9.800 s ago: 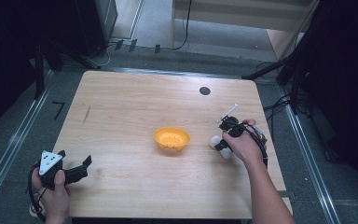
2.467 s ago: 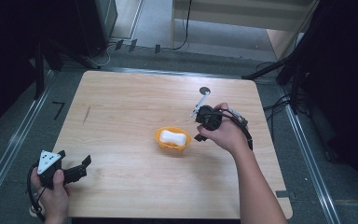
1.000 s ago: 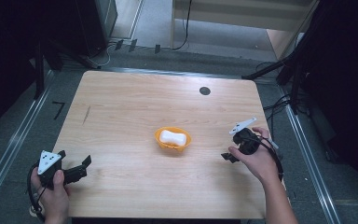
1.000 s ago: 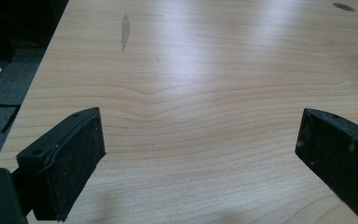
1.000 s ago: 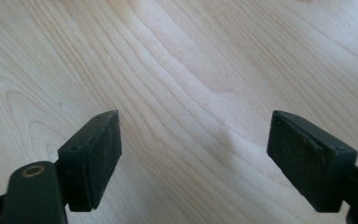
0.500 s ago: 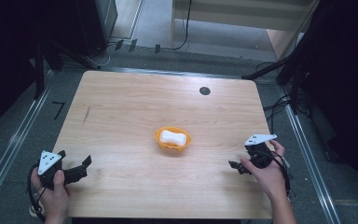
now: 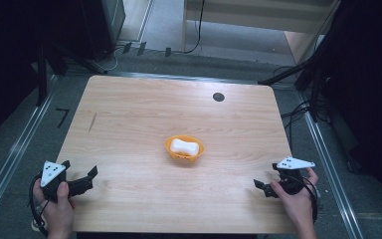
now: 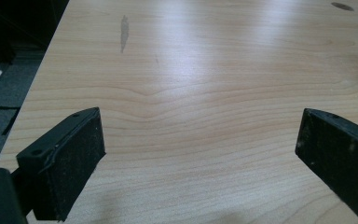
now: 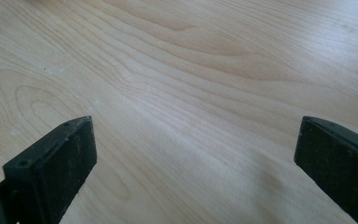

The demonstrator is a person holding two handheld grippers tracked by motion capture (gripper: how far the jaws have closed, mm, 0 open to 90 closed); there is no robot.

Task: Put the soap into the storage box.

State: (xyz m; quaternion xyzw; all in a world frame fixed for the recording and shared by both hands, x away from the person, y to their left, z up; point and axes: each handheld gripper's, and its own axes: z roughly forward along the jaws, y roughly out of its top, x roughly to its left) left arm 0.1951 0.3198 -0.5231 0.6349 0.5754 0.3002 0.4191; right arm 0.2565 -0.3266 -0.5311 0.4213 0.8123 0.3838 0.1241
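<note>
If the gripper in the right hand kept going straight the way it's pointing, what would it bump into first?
Probably nothing soon. The right gripper points left along the near part of the table, jaws open and empty, with bare wood ahead. The orange bowl seems to sit off that line, farther back.

The left tongs (image 8: 200,163) stand wide apart with nothing between their black jaws, over the pale wooden surface (image 8: 205,84), which bears a small grey smudge (image 8: 124,30).

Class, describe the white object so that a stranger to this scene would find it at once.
Start at the wooden table and find the orange bowl near its middle. The white soap-like block lies inside that bowl, the only pale, rounded thing on the table.
</note>
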